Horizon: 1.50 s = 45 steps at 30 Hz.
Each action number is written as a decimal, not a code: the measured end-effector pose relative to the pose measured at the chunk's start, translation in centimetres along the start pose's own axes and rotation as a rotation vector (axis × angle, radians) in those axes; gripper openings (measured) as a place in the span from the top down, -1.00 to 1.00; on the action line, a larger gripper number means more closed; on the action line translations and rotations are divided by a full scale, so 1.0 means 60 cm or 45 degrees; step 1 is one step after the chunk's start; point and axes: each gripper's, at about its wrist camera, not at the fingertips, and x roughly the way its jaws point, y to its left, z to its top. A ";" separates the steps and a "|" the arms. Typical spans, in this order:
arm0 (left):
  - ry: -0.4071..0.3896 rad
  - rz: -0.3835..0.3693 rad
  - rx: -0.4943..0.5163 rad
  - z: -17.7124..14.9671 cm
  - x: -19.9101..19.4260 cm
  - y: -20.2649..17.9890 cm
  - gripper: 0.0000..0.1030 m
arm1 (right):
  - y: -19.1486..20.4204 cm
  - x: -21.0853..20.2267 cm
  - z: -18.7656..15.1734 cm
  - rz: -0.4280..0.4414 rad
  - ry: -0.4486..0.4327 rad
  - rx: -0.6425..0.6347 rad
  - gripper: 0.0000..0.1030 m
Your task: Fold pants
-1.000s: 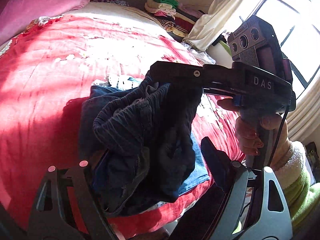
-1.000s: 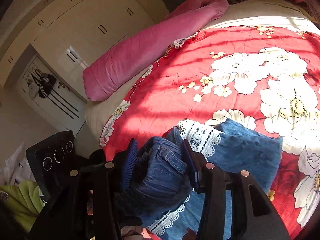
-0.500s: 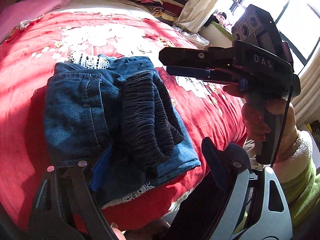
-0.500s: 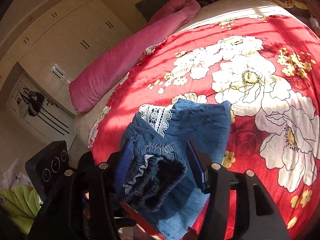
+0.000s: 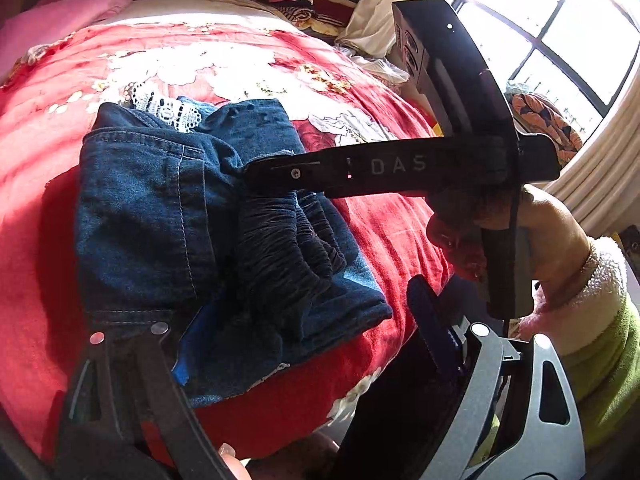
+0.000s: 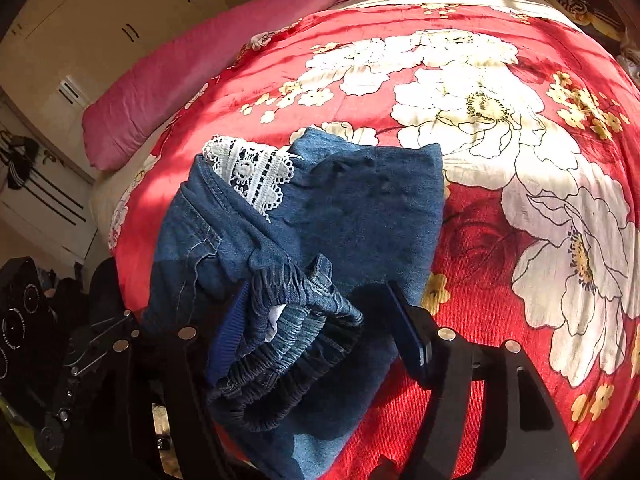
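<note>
Pants (image 6: 320,216) dropped onto bedspread (image 6: 500,240); right gripper (image 6: 316,332) opening, waistband between; left gripper (image 5: 304,340) apart.

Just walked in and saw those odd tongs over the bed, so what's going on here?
A person is folding denim pants on a red floral bedspread, with a two-finger gripper in each hand. The pants lie folded in a bundle. The right gripper is opening around the elastic waistband; the left gripper is opening wide too, pressing nothing.

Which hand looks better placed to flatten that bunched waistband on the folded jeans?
Probably right: the right gripper straddles the waistband, fingers opening. The left gripper sits at the jeans' near edge.
</note>
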 end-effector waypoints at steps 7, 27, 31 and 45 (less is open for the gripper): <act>-0.020 -0.017 -0.020 0.004 -0.013 0.004 -0.59 | 0.008 -0.047 -0.001 0.033 -0.105 0.039 -0.38; -0.162 0.194 -0.218 0.049 -0.143 0.160 -0.81 | 0.151 -0.191 -0.097 0.063 -0.408 -0.214 -0.60; -0.091 0.224 -0.217 0.070 -0.127 0.196 -0.81 | 0.236 -0.143 -0.122 0.085 -0.323 -0.436 -0.60; 0.098 0.202 -0.082 0.090 -0.025 0.170 0.12 | 0.311 0.034 -0.148 -0.244 -0.148 -0.920 0.49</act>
